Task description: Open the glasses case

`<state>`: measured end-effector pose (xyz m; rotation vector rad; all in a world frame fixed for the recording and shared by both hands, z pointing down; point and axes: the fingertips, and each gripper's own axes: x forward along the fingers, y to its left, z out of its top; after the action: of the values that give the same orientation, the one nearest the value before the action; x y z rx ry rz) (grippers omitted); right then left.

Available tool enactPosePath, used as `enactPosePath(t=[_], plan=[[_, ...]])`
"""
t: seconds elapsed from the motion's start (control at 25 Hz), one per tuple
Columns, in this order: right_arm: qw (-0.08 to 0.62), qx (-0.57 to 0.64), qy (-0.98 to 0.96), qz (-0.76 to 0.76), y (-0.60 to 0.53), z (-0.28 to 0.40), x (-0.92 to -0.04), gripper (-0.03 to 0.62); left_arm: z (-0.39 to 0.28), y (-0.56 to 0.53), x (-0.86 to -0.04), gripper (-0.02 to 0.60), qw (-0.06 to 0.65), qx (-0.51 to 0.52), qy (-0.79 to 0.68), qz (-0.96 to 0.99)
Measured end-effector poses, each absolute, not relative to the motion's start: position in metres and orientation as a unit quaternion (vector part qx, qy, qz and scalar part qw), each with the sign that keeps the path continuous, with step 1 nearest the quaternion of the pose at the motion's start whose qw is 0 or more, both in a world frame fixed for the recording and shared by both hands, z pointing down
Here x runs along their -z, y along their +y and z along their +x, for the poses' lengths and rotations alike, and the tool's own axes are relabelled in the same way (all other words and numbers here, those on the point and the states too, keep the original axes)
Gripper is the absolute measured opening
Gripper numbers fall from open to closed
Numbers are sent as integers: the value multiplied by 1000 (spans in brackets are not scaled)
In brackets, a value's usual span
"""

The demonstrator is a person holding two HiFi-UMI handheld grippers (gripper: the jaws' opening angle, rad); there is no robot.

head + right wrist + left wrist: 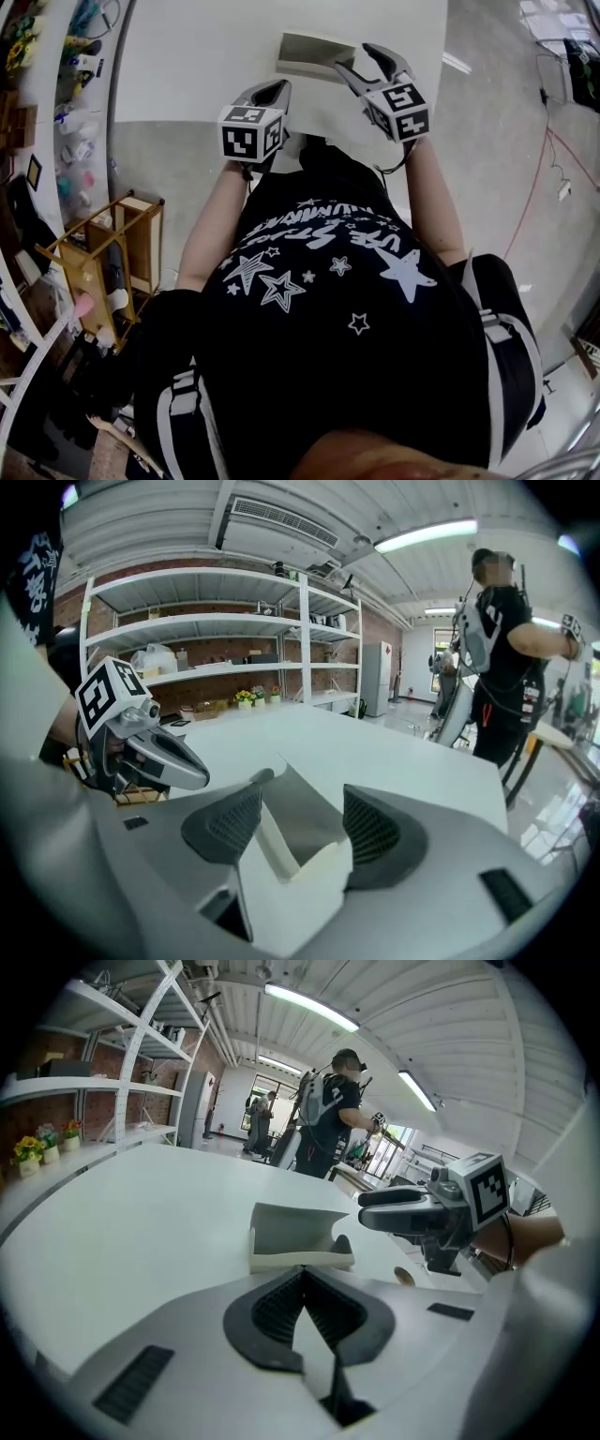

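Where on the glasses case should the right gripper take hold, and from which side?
Probably the case by the short end of its base, coming from the person's right, where the right gripper has its fingers apart either side of it. The raised lid blocks a grip from above.

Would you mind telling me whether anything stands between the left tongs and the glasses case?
Nothing visible does. The case lies on bare table just beyond the shut left tongs; the right tongs stand open around one end of it.
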<state>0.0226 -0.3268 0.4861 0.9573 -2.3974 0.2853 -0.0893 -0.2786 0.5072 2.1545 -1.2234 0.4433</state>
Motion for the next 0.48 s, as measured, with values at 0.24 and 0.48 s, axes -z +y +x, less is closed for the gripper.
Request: enactPosePath(t=[0.24, 0.48], plan=[[249, -114, -884, 380, -279, 13, -473, 282, -100, -241, -484, 12, 298, -142, -448, 831], [228, -108, -878, 408, -228, 13, -458, 179, -99, -202, -454, 12, 272, -113, -429, 854]])
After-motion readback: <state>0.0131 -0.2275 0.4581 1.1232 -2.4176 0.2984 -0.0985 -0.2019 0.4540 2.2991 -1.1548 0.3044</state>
